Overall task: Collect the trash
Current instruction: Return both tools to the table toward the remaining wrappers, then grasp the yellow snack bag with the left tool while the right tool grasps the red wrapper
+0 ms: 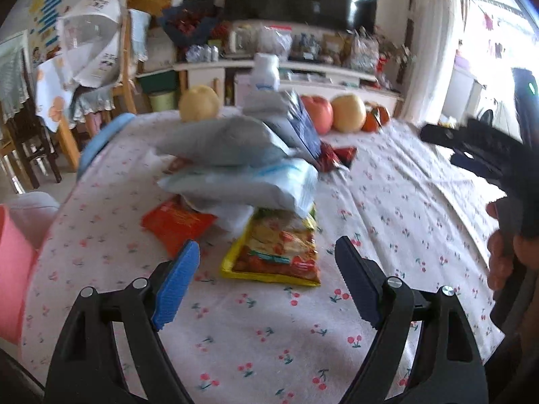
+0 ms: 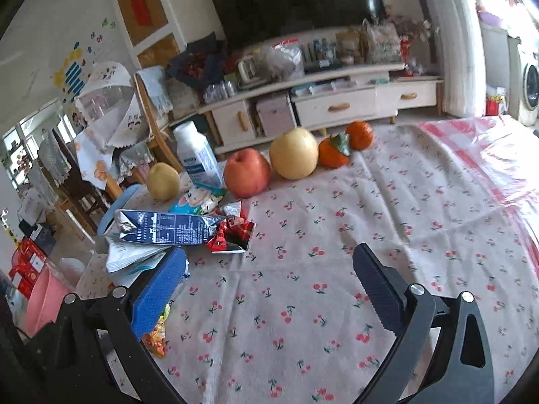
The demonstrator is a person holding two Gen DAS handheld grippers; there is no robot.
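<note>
Here crumpled wrapper pile (image 1: 242, 175) on tablecloth (image 1: 387, 208); both grippers' jaws apart, empty.

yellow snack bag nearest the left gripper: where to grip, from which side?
Probably the near short edge of the yellow snack bag, coming from the camera side. It lies flat on the tablecloth, its far end is under the pale bag, and the open left gripper already faces that free edge.

Landmark: wrapper pile (image 1: 242, 171) on table (image 2: 337, 269). Snack bag (image 1: 273, 252) under its near edge. Bottle (image 2: 197, 155) behind pile. Apple (image 2: 246, 172), pear (image 2: 293, 153), two persimmons (image 2: 334, 151) in a row behind-right. Bin (image 2: 43, 299) left, off table.
</note>
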